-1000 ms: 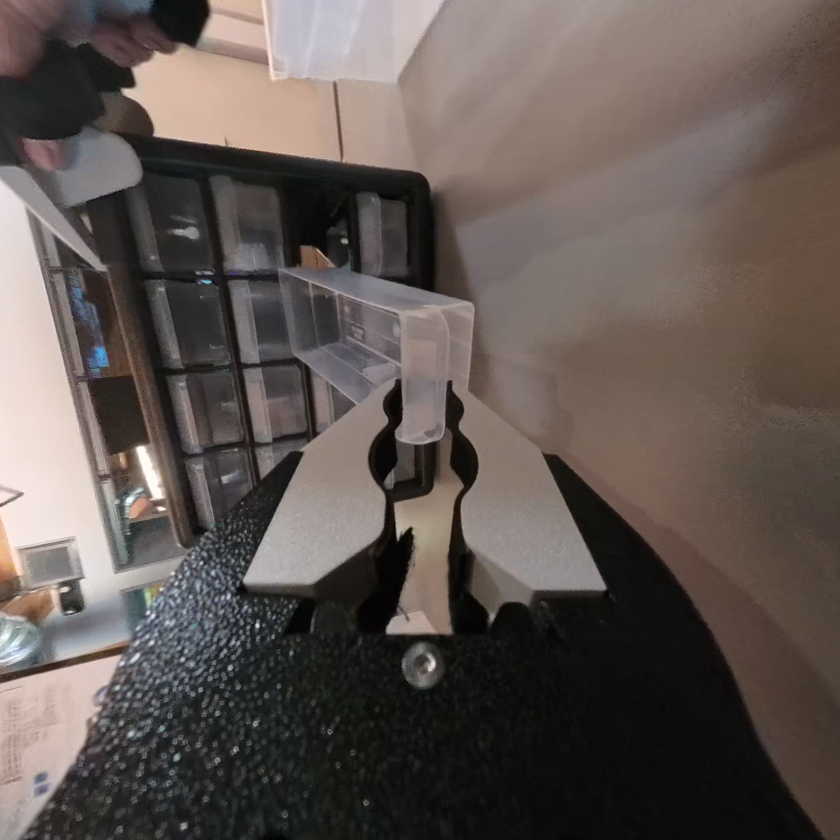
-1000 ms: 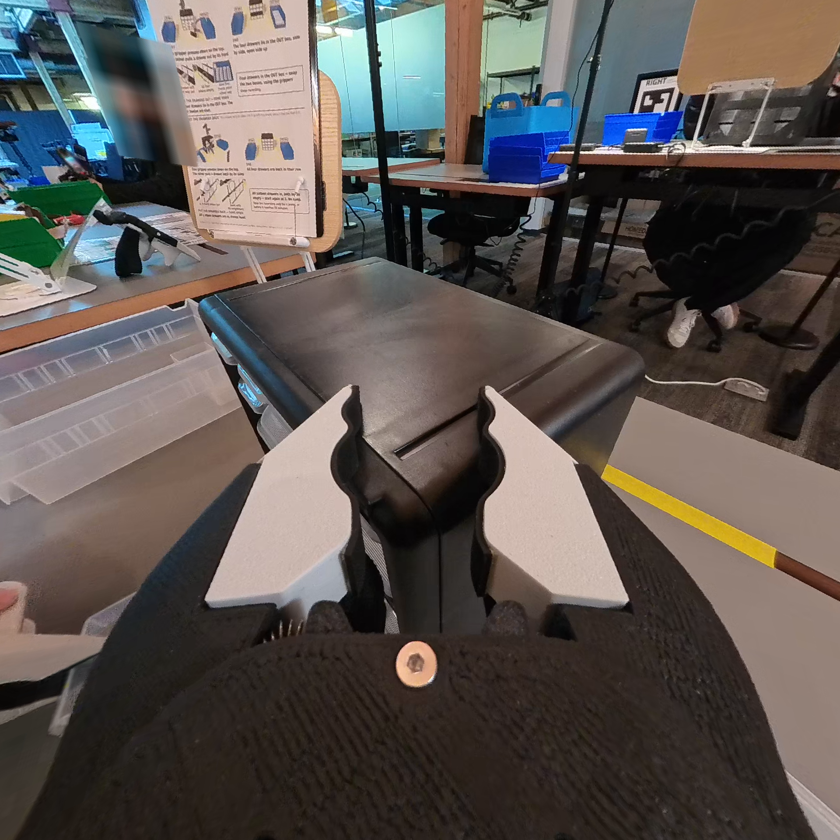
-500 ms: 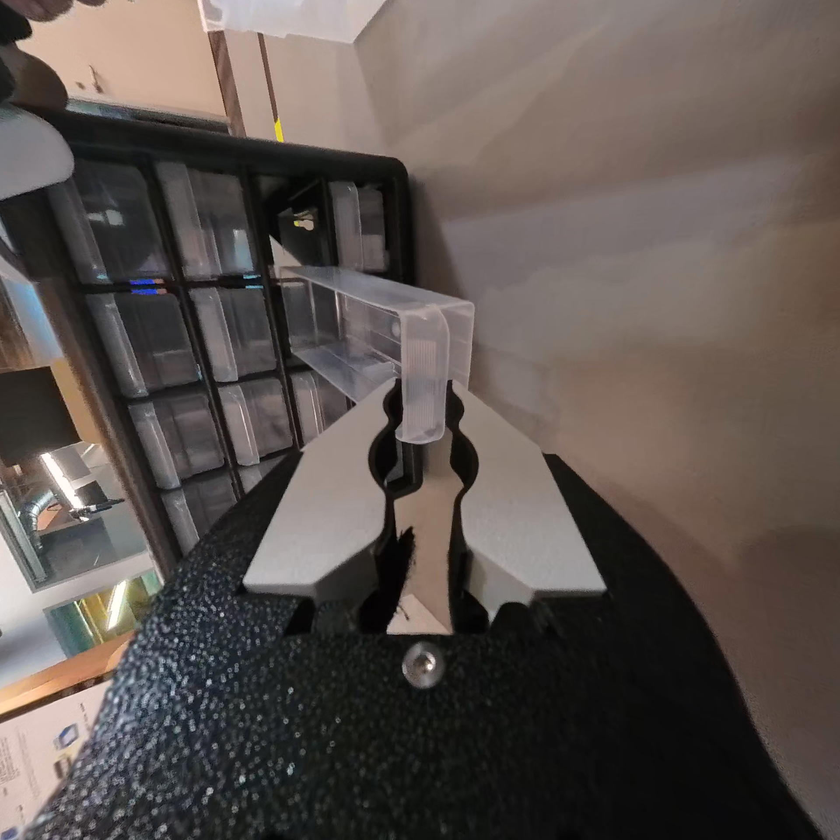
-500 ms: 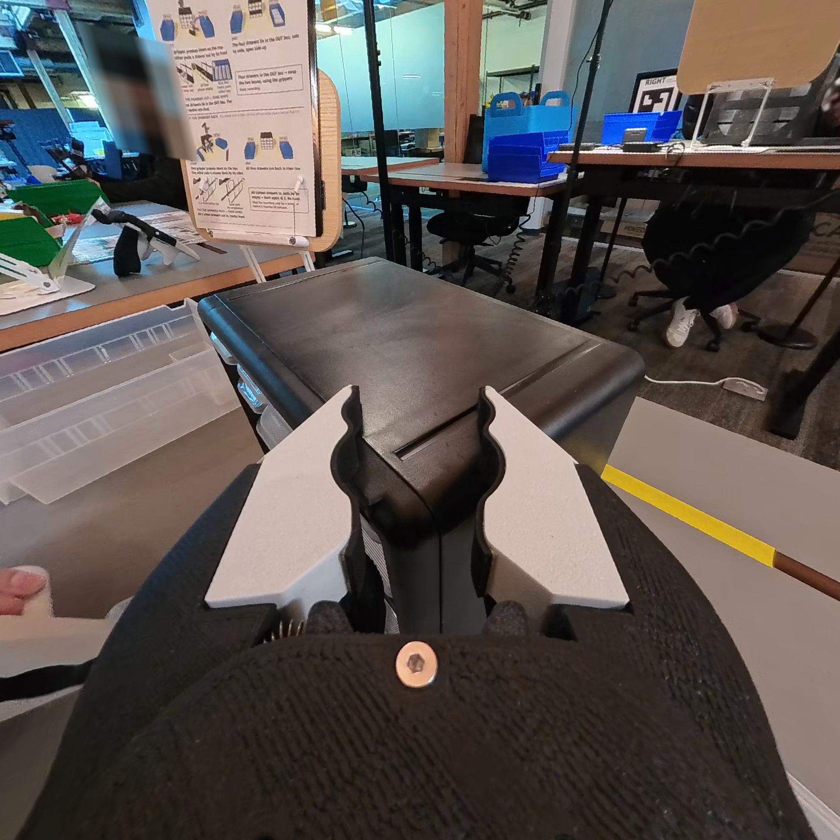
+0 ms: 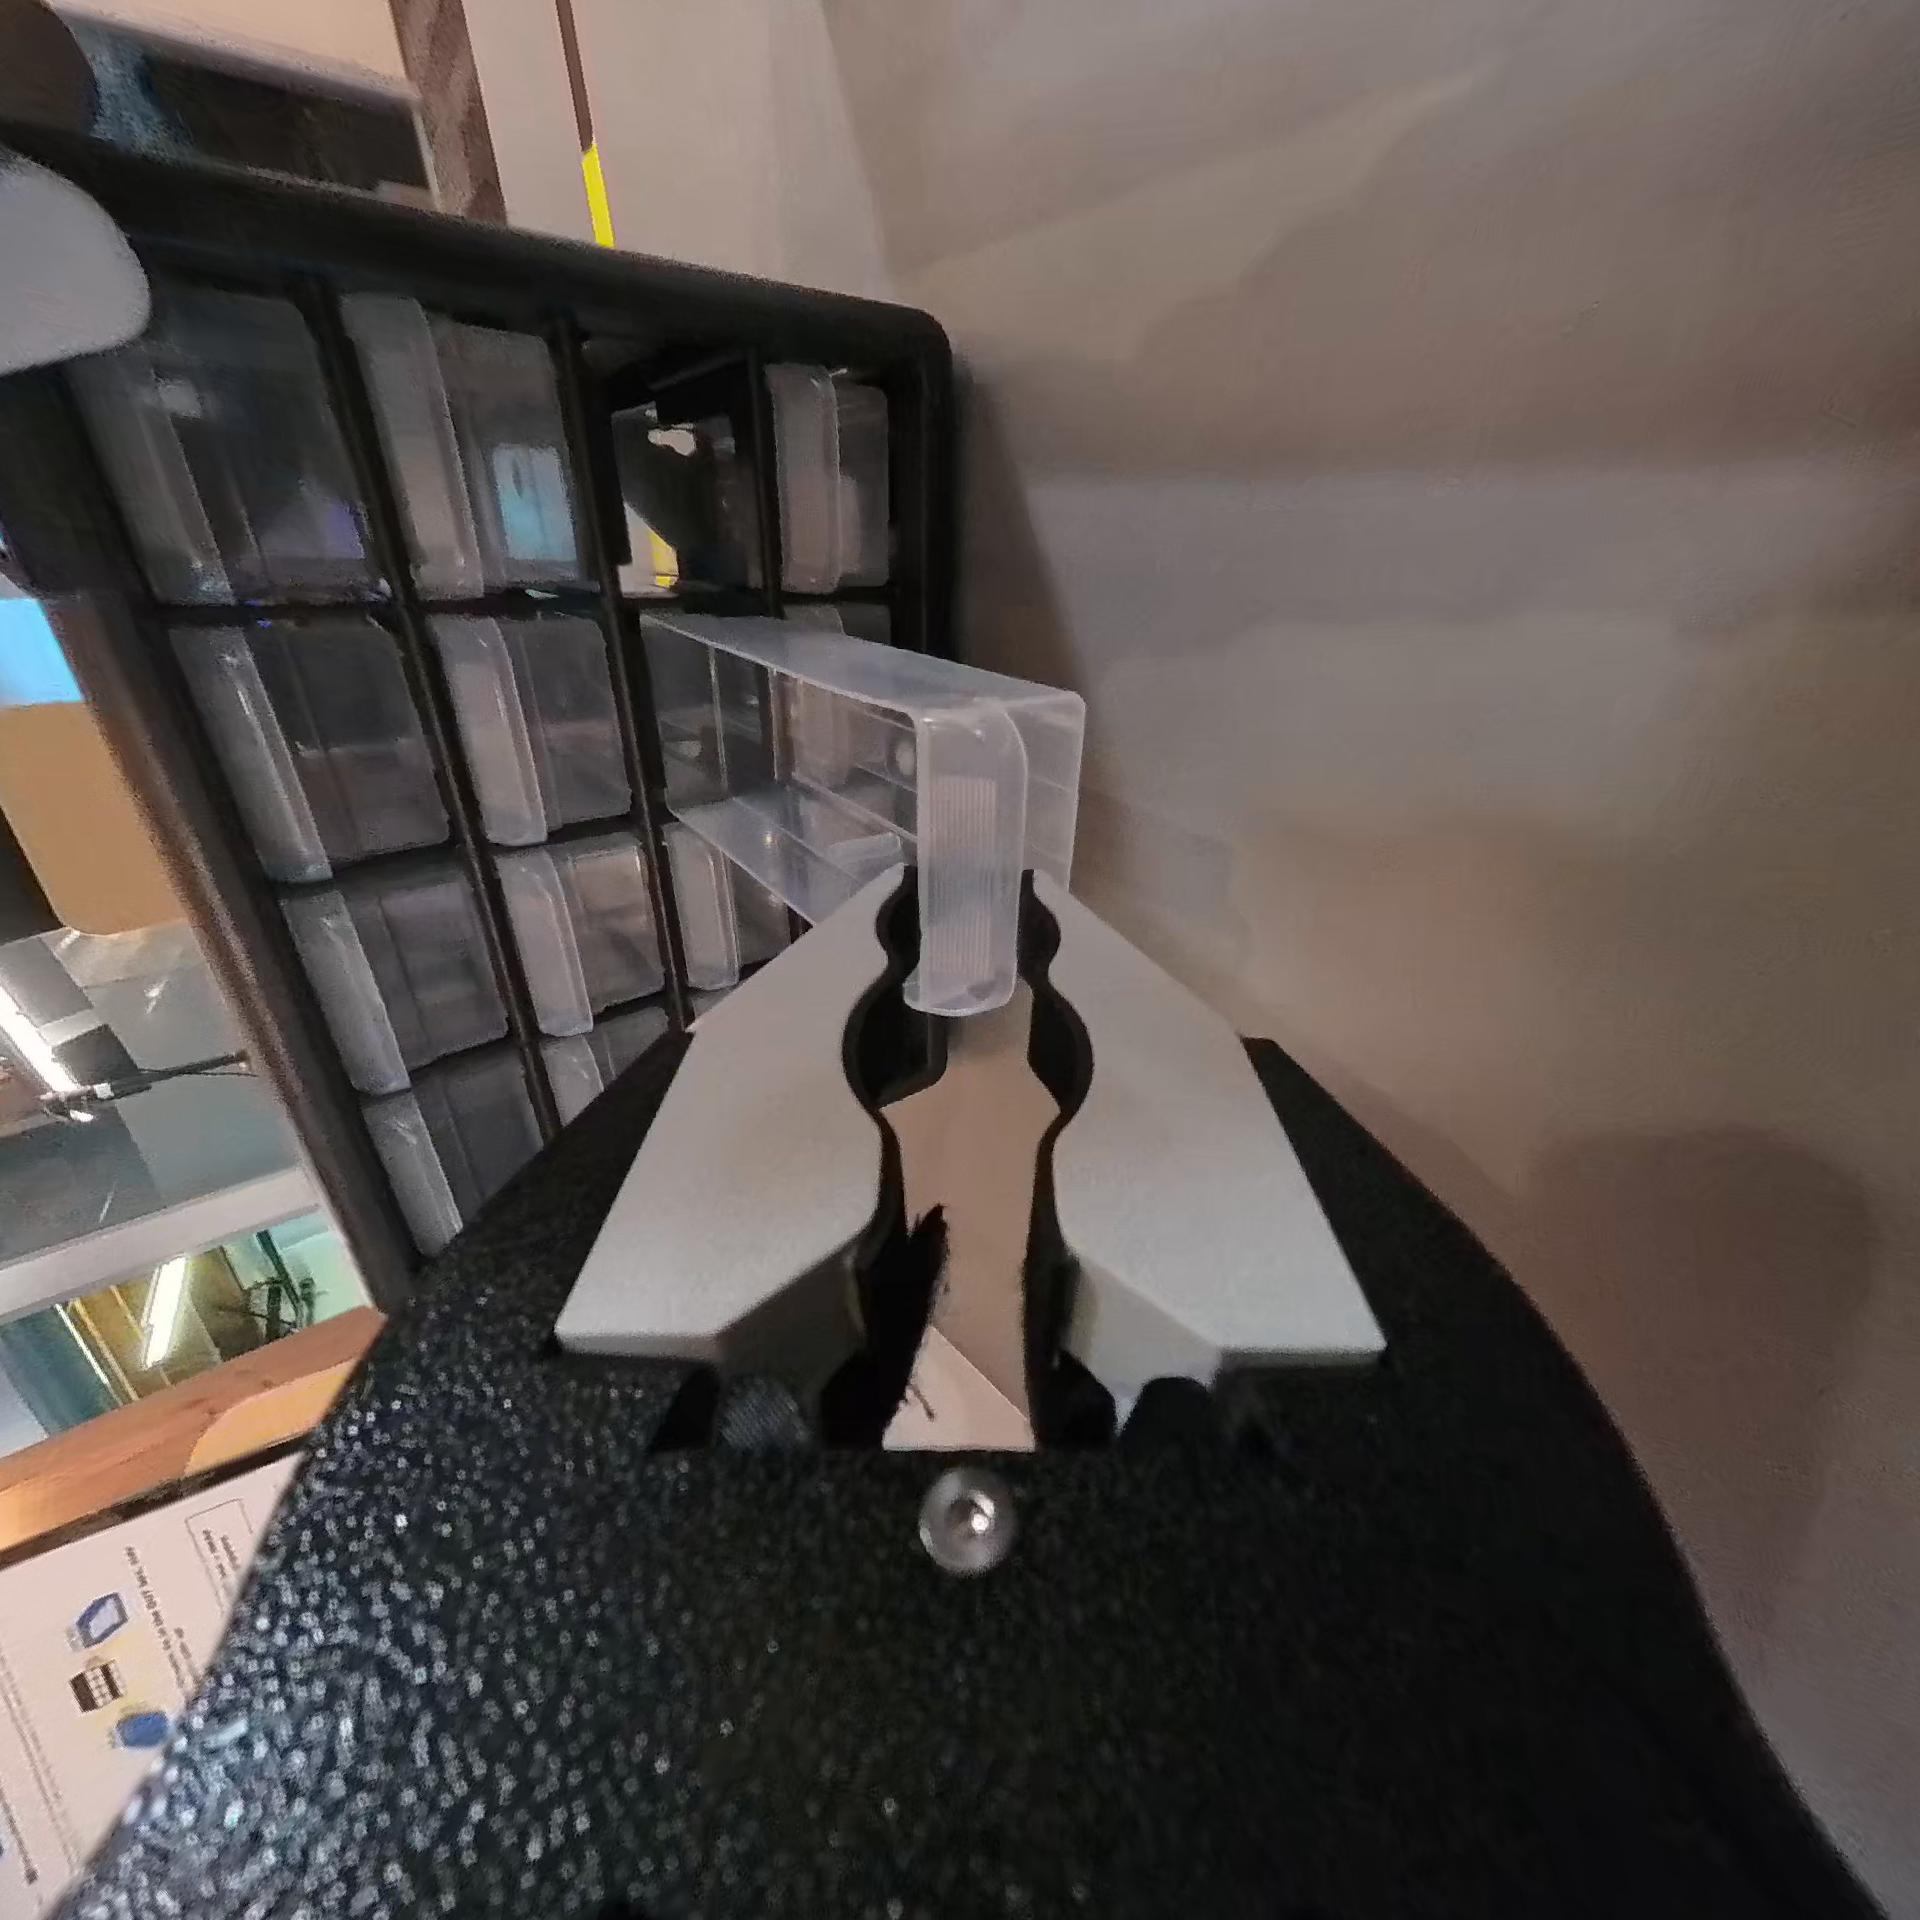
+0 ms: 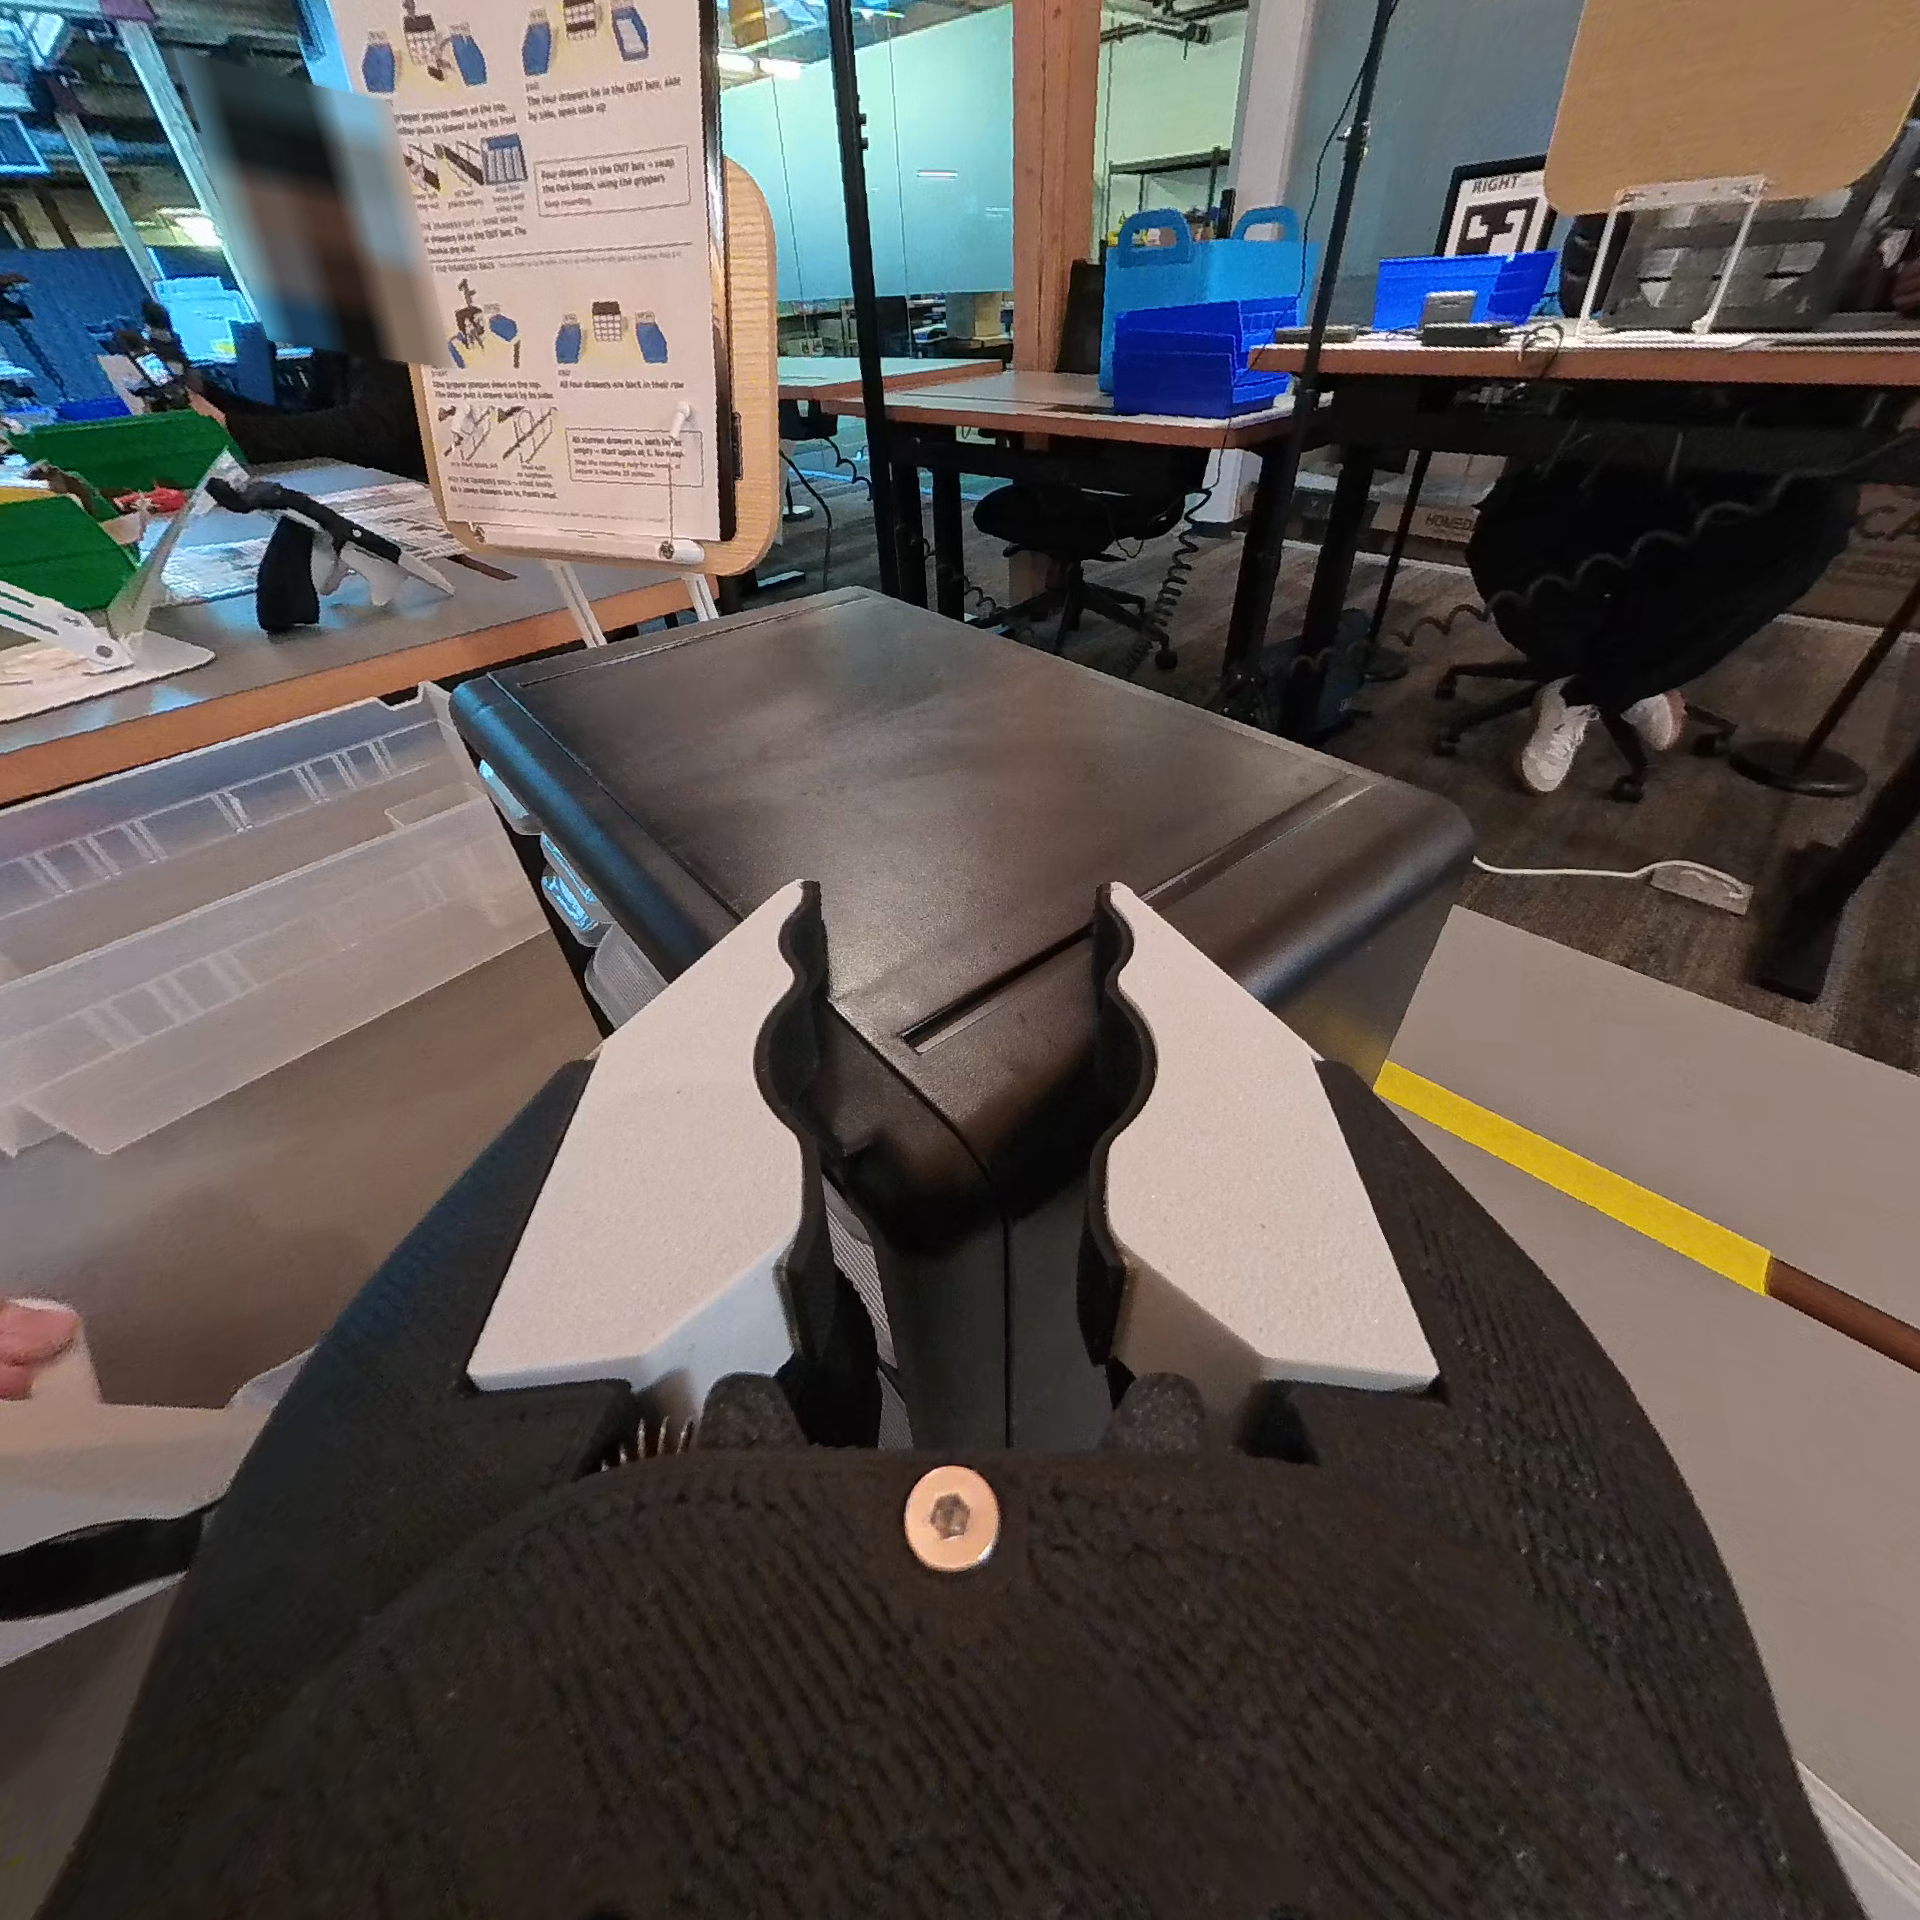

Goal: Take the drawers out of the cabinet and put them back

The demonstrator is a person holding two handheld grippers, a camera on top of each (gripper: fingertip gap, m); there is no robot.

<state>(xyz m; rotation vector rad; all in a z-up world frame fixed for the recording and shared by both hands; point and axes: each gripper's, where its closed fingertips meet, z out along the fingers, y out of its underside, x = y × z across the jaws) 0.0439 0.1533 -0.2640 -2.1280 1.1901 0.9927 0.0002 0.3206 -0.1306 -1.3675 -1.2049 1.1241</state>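
A black cabinet [image 5: 935, 468] with rows of clear drawers fills the left of the left wrist view, which is turned on its side. One slot [image 5: 686, 488] in it is empty. My left gripper [image 5: 966, 894] is shut on the handle tab of a clear empty drawer [image 5: 831, 748], whose far end is at the cabinet face near that slot. In the right wrist view my right gripper [image 6: 956, 904] sits over the near top corner of the cabinet [image 6: 935, 790], and the corner fills the gap between its jaws.
A clear plastic bin [image 6: 208, 883] lies on the grey table left of the cabinet. An instruction board [image 6: 561, 260] stands behind it. Yellow tape [image 6: 1558, 1184] marks the table on the right. A hand [image 6: 31, 1340] shows at the left edge.
My left gripper has carried the clear drawer closer to the cabinet face, which now looks larger and more square-on. My right gripper has stayed on the cabinet corner.
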